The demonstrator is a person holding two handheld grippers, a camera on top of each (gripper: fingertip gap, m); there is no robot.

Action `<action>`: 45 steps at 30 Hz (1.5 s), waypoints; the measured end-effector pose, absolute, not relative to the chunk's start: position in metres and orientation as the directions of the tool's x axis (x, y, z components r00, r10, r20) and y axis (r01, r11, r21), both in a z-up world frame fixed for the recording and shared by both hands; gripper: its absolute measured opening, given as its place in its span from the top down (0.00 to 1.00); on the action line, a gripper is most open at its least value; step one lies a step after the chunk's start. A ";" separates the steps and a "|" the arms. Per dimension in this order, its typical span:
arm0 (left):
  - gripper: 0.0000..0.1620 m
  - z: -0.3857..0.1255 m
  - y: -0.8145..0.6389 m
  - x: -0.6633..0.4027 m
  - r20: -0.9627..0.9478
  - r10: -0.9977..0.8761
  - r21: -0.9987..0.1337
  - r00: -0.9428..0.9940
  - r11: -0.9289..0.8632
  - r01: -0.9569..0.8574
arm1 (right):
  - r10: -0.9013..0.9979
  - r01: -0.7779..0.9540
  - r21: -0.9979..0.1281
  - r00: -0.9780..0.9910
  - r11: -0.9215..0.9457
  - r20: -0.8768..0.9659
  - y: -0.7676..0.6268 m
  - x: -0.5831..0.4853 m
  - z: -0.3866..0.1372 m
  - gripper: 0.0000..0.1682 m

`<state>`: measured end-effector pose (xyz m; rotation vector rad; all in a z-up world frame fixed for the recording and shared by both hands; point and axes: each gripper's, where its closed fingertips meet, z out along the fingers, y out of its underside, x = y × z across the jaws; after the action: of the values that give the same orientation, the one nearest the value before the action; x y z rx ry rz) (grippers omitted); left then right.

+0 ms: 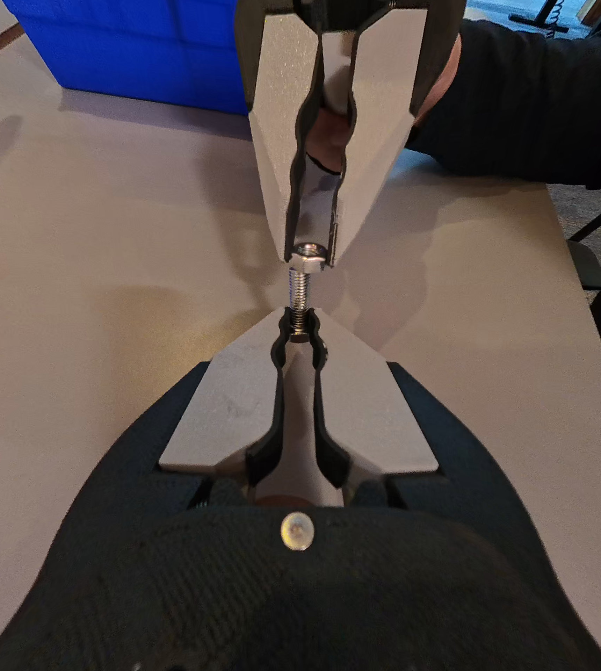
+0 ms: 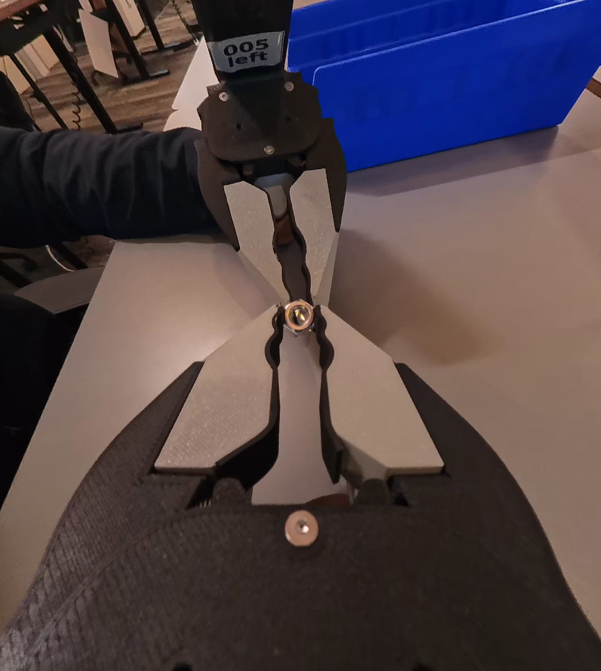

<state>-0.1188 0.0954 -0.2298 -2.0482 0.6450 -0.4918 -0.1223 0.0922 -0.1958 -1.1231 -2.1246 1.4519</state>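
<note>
Now: left claw [image 1: 299, 319] clamped on bolt [image 1: 298, 294] | right claw [image 2: 297, 321] clamped on nut [image 2: 298, 317] | blue bin [image 2: 455, 90] contents hidden

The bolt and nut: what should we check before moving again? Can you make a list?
1. Left hand-held gripper shut on the bolt: ok.
2. Right hand-held gripper shut on the nut: ok.
3. Nut sitting at the bolt's tip, in line with it: ok.
4. Nut threaded on: cannot tell.
5. Both held above the table, nothing beneath: ok.
6. Blue bin out of the way behind: ok.
</note>
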 end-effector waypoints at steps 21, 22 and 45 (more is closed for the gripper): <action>0.96 -0.226 0.101 -0.115 0.015 -0.600 -0.868 0.800 -0.405 -0.287 | 0.755 0.449 -0.888 -0.616 0.101 -0.225 0.094 -0.123 -0.194 0.92; 0.96 -0.223 0.102 -0.114 0.034 -0.598 -0.878 0.801 -0.401 -0.261 | 0.754 0.443 -0.893 -0.613 0.083 -0.234 0.095 -0.124 -0.191 0.92; 0.96 -0.182 0.105 -0.102 0.287 -0.631 -0.940 0.720 -0.330 0.085 | 0.750 0.299 -0.954 -0.633 0.006 -0.193 0.097 -0.121 -0.151 0.92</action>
<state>-0.1018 0.1048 -0.1816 -1.7694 0.4326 -0.7725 -0.1211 0.0967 -0.1508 -1.0787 -1.9198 1.6607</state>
